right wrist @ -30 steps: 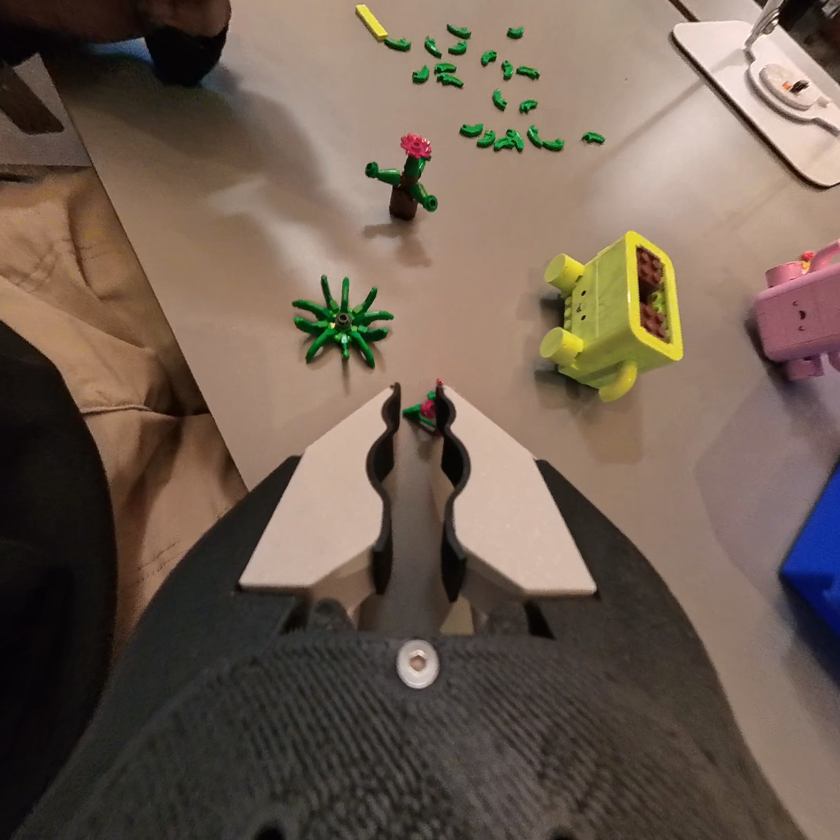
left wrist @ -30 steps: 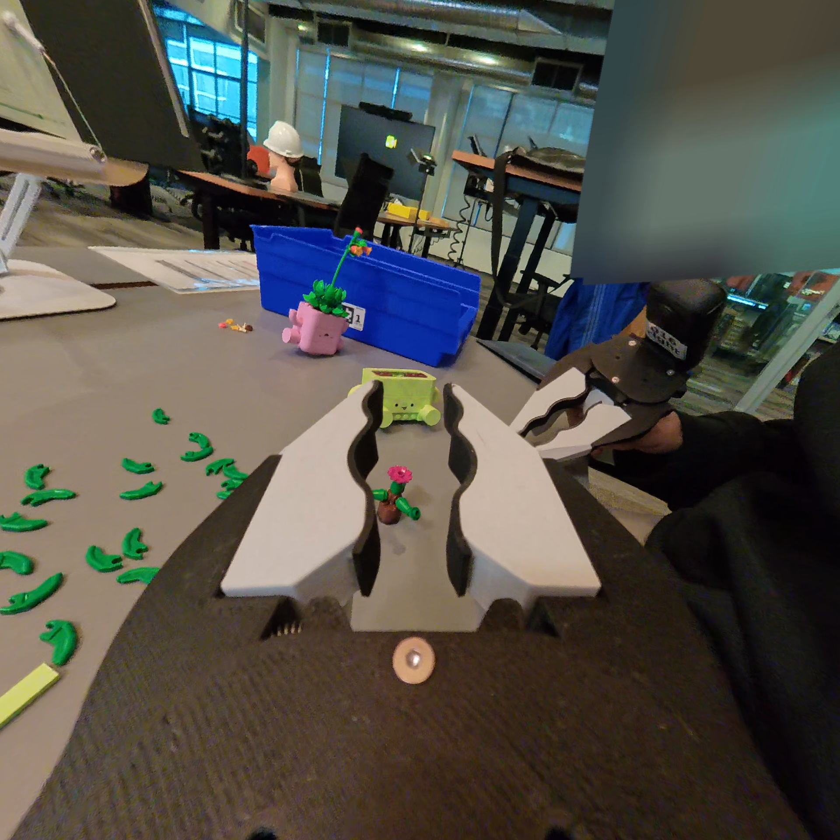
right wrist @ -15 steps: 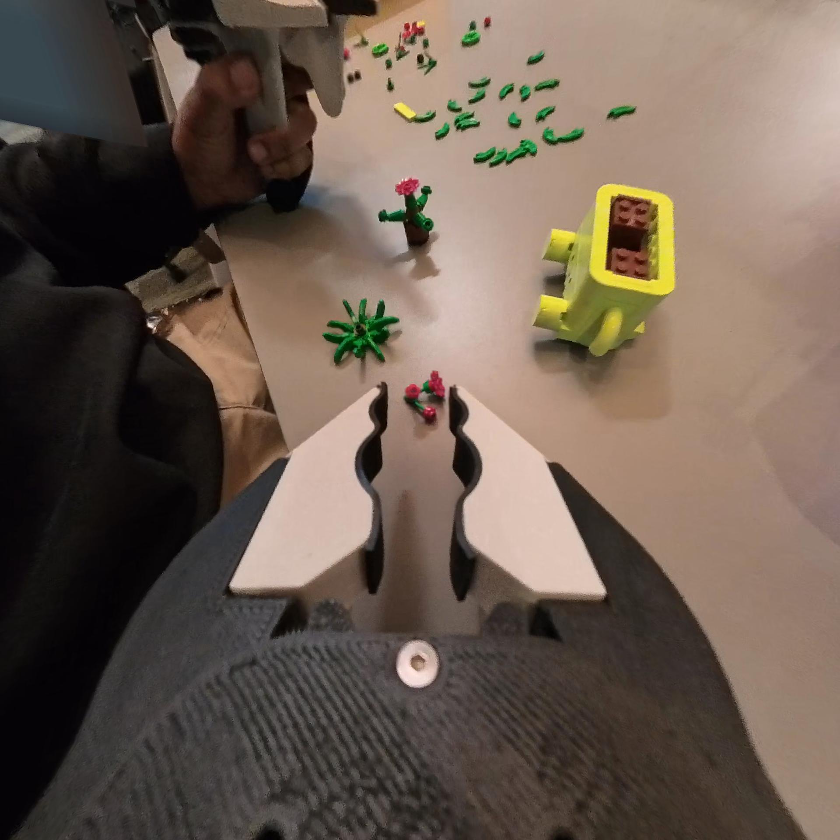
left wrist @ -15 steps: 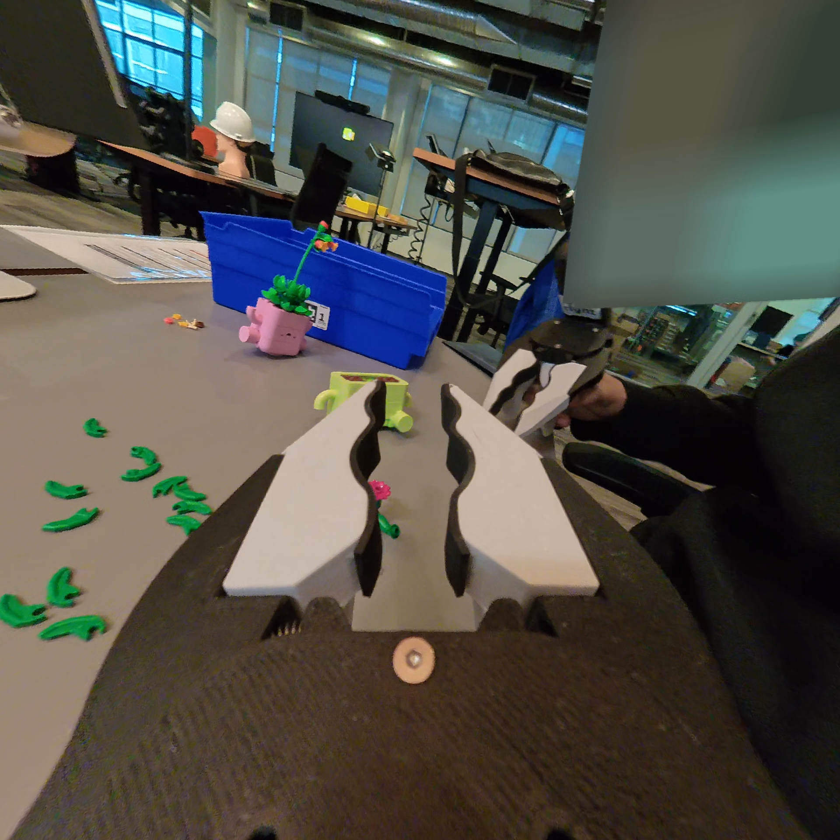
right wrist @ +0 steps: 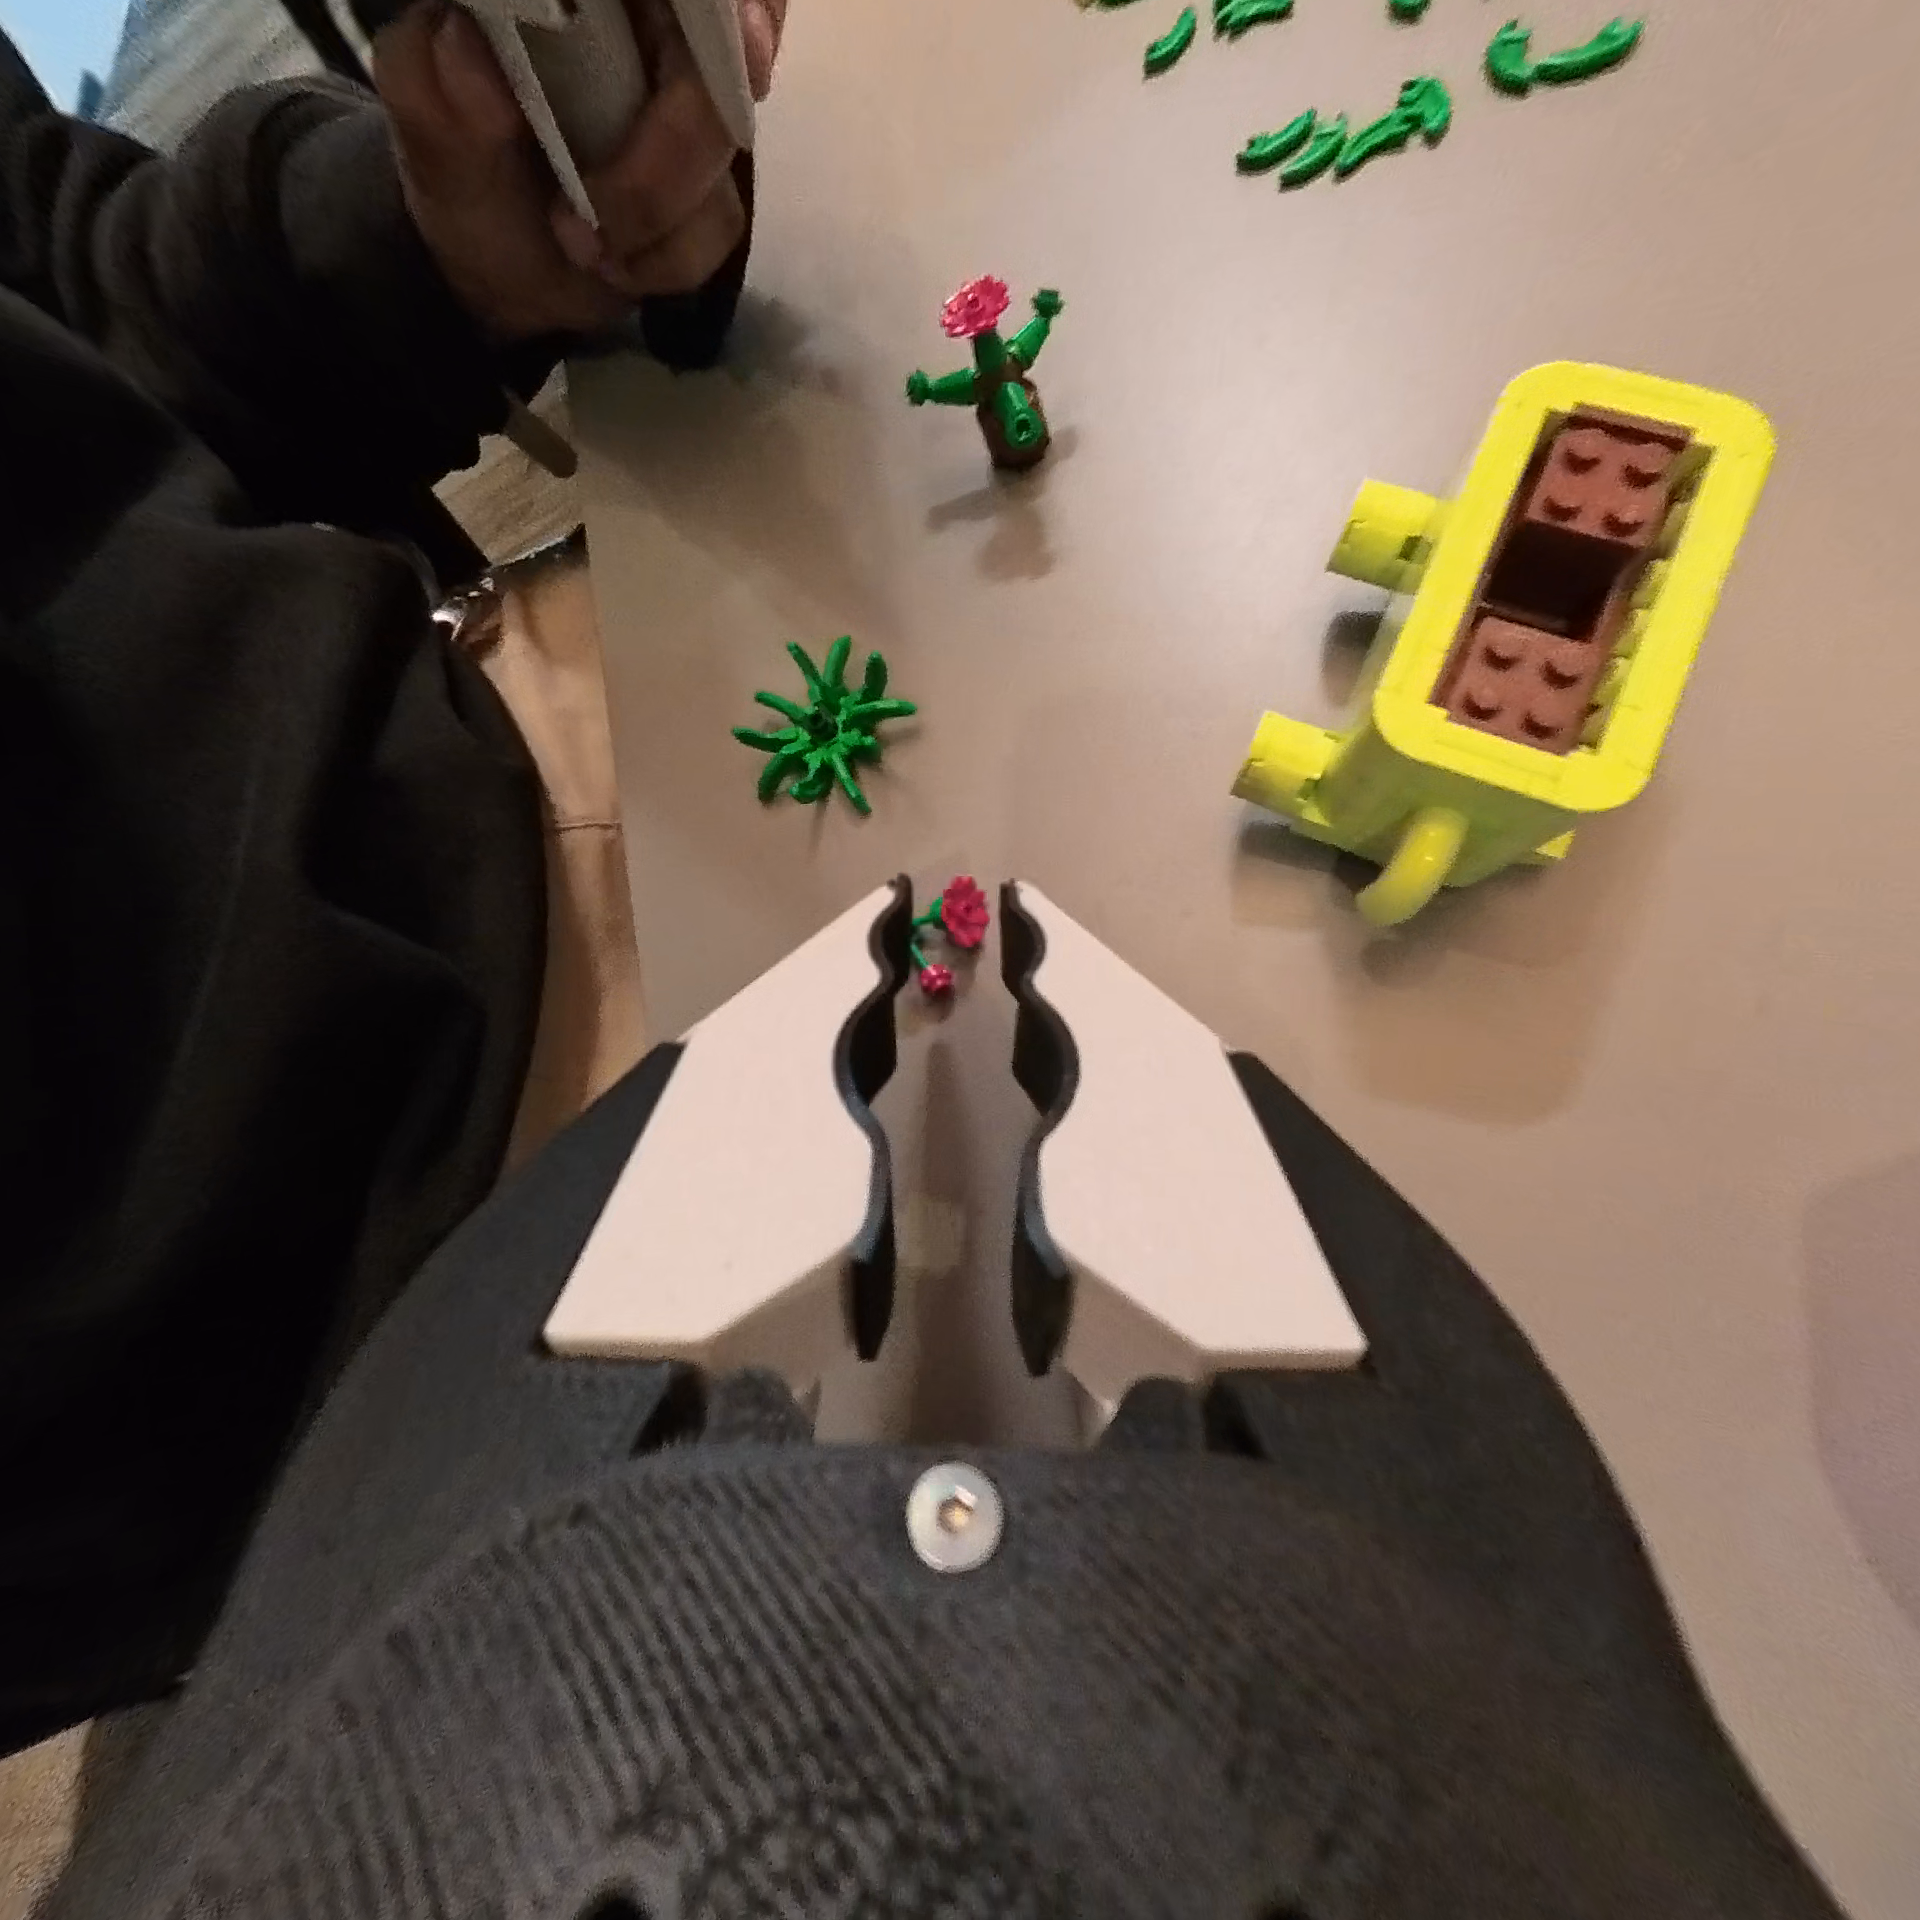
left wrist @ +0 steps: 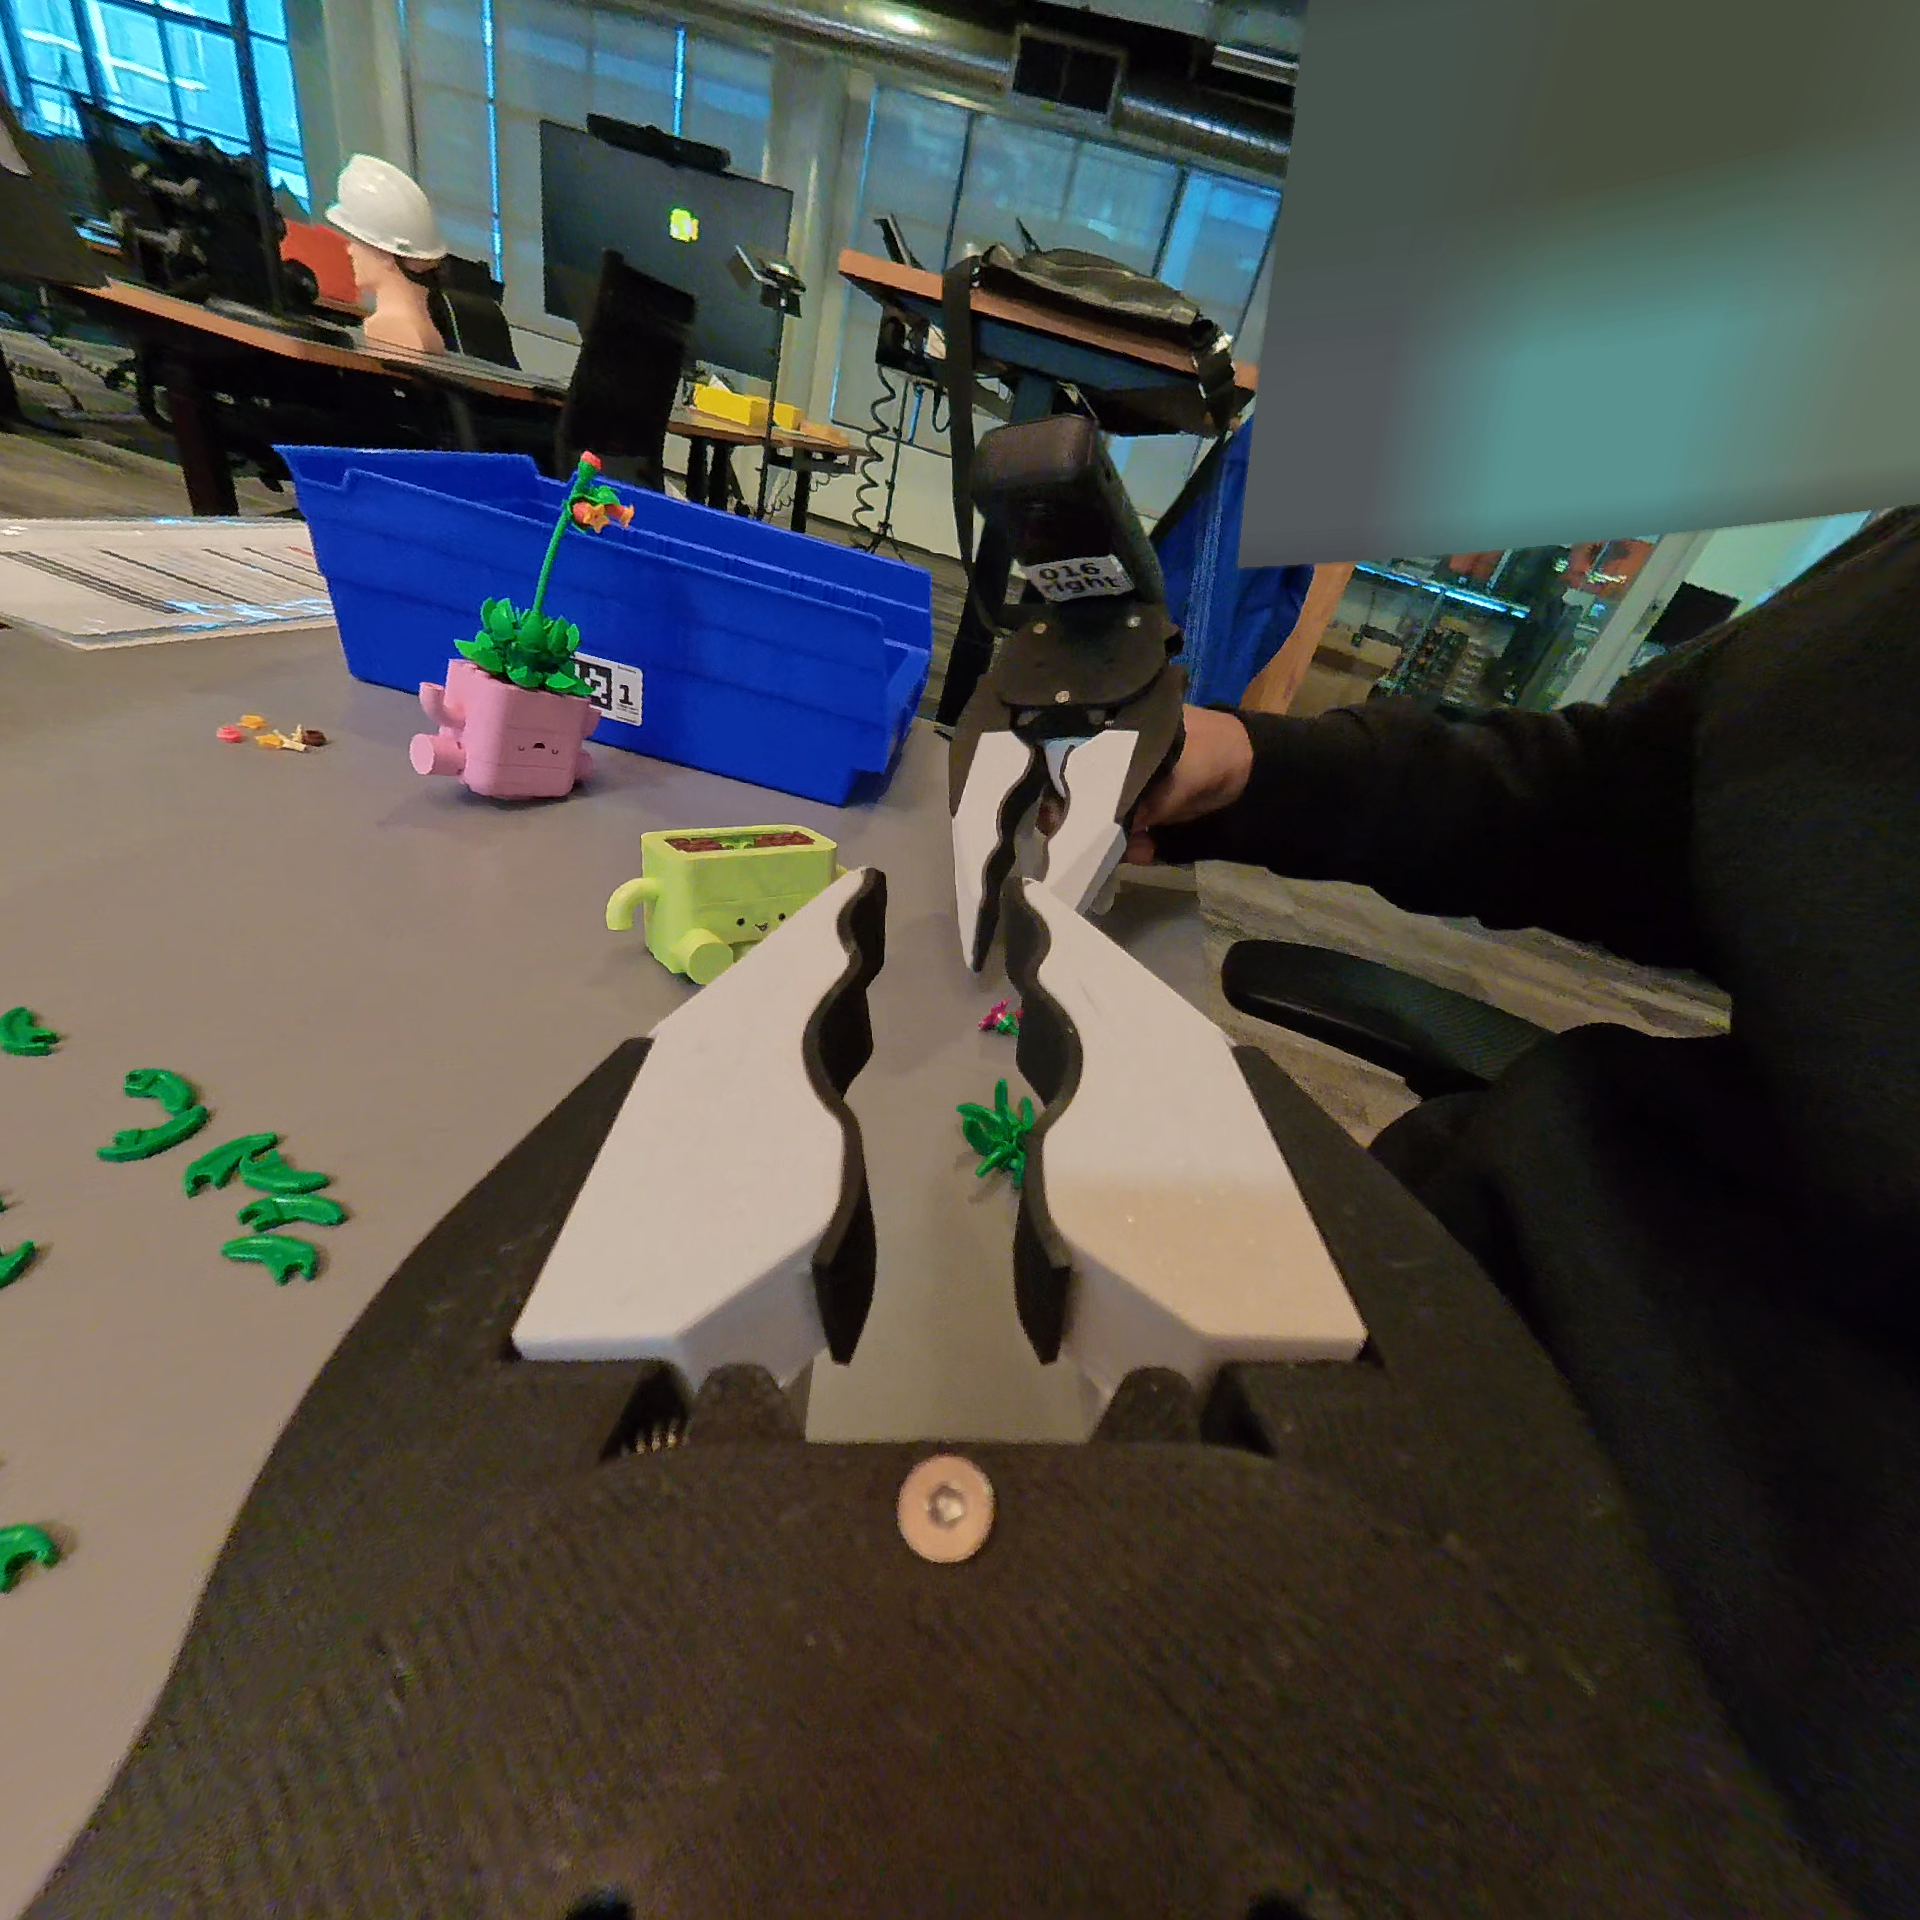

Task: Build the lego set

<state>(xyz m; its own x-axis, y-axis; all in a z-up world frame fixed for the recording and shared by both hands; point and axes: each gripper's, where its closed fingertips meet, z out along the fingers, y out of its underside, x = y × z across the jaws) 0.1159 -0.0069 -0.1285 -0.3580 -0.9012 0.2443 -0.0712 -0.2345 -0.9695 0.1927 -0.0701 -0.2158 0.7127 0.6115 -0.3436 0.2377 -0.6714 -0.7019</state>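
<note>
On the grey worktop (right wrist: 1195, 260), from left to right, we see a green leaf rosette (right wrist: 824, 724), a small cactus with a pink bloom (right wrist: 990, 369), and a lime-green planter (right wrist: 1507, 634) showing brown bricks. Our right claw (right wrist: 949, 891) is spread, empty, over a red flower sprig (right wrist: 951, 925) lying on the worktop. Our left claw (left wrist: 948, 883) is likewise spread and empty.
</note>
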